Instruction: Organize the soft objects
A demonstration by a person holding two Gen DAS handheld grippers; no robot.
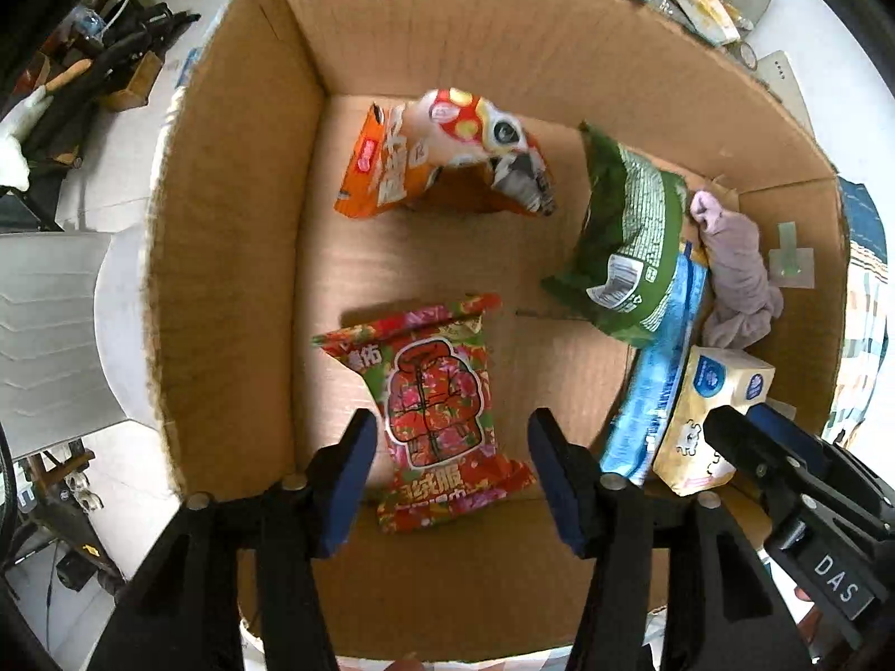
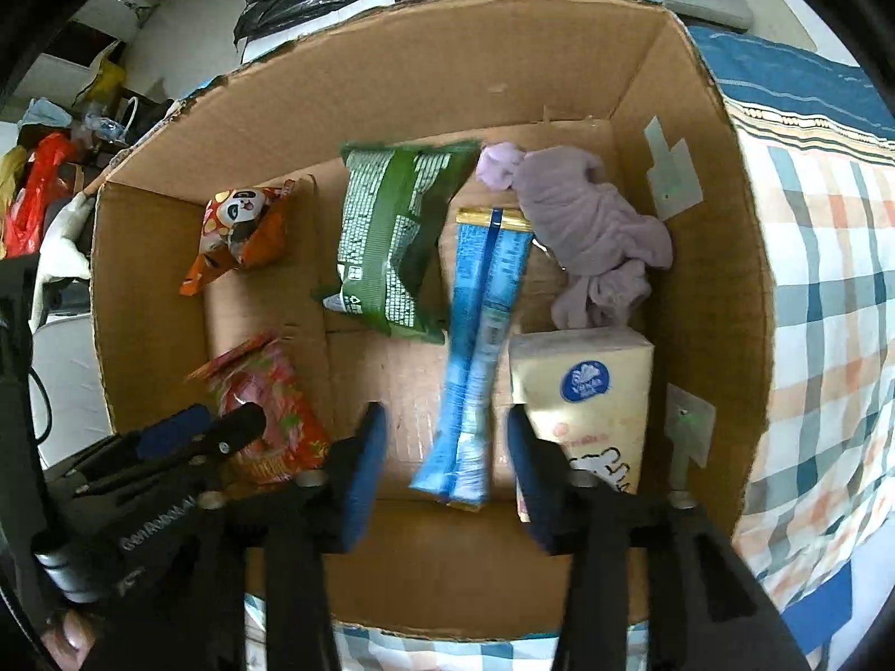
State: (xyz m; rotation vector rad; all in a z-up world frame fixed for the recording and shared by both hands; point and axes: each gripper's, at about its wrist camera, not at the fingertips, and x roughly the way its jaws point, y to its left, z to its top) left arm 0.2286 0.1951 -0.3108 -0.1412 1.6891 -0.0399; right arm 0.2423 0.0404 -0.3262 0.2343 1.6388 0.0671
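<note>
Left wrist view looks down into a big cardboard box [image 1: 224, 235] that fills most of the frame; it seems to serve as the bin for the soft things, which is probably why they lie loose on its floor, not stacked. The box sits on a checked cloth [image 2: 828, 279], seen at the right of the right wrist view.

Largest inside is the green snack bag [image 1: 626, 235], right of centre, tilted and overlapping a long blue packet [image 1: 660, 380]. In the lower centre lies a red flowered packet [image 1: 436, 402], flat and crinkled, directly between the jaws of the left gripper [image 1: 453, 475], which stand wide apart and hold nothing. An orange panda packet [image 1: 447, 156] stands puffed up at the upper centre. A cream tissue pack [image 2: 587, 397] rests against the right wall, with a bunched lilac cloth [image 2: 587, 235] above it.

The right gripper [image 2: 447, 464] hangs over the blue packet's lower end, jaws likewise spread and empty.
</note>
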